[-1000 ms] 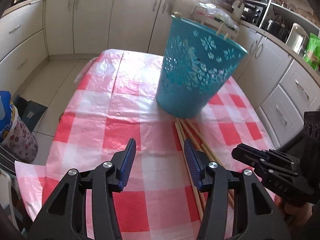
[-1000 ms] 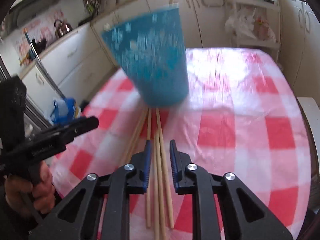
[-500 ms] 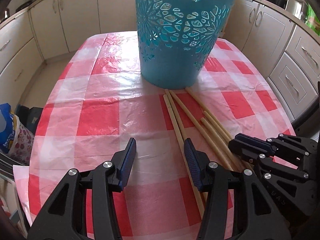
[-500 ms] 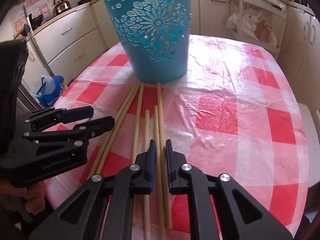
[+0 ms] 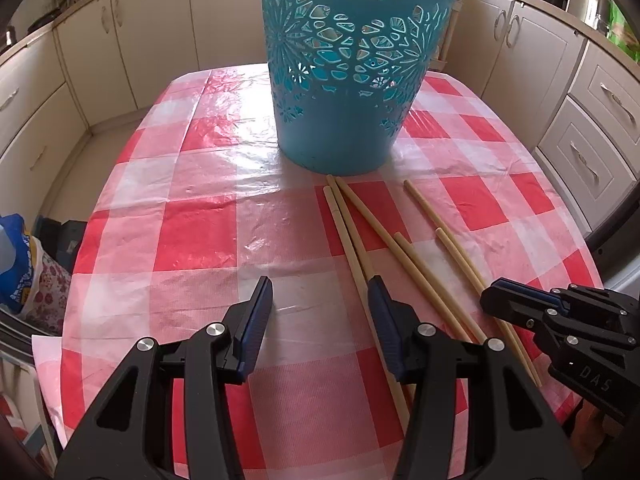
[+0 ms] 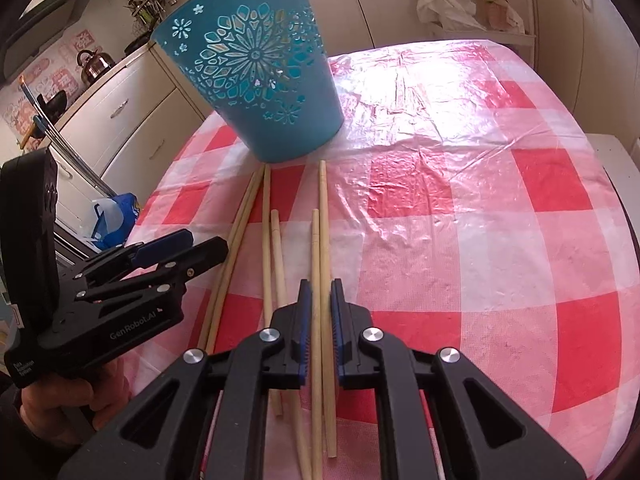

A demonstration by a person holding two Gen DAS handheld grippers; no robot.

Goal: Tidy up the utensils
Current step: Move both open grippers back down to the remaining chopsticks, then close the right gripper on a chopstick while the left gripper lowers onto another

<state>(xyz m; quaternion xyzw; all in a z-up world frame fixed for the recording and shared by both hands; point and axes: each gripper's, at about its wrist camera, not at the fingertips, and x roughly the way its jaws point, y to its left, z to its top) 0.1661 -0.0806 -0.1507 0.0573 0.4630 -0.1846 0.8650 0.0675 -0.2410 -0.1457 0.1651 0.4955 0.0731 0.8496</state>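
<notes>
Narrowing since a second ago, the right tongs [image 6: 319, 300] are now clenching a pair of wooden chopsticks [image 6: 320, 256], their blue pads pressing the sticks from both sides low over the table [image 6: 500, 240]. Both sticks are lying flat on the red-and-white checked cloth, pointing toward the blue cut-out basket [image 6: 256, 60], which is standing upright at the far end of the spread. Four more chopsticks [image 6: 256, 232] are lying just beside the held pair, fanned across the cloth with their far tips close to the basket's base. Off to the side, the left tongs [image 5: 320, 316] are hanging released over bare cloth, the right-hand jaw sitting over the nearest stick but pinching nothing. A person's hand [image 6: 60, 404] is holding that tool's grip at the table's edge. Cream kitchen cabinets [image 5: 100, 60] are ringing the scene.

By the look of it, the pick-up step is under way. Next, the pair is likely needing a clean lift clear of its neighbours, then a tilt upright so it can drop tip-first into the basket's open mouth.
</notes>
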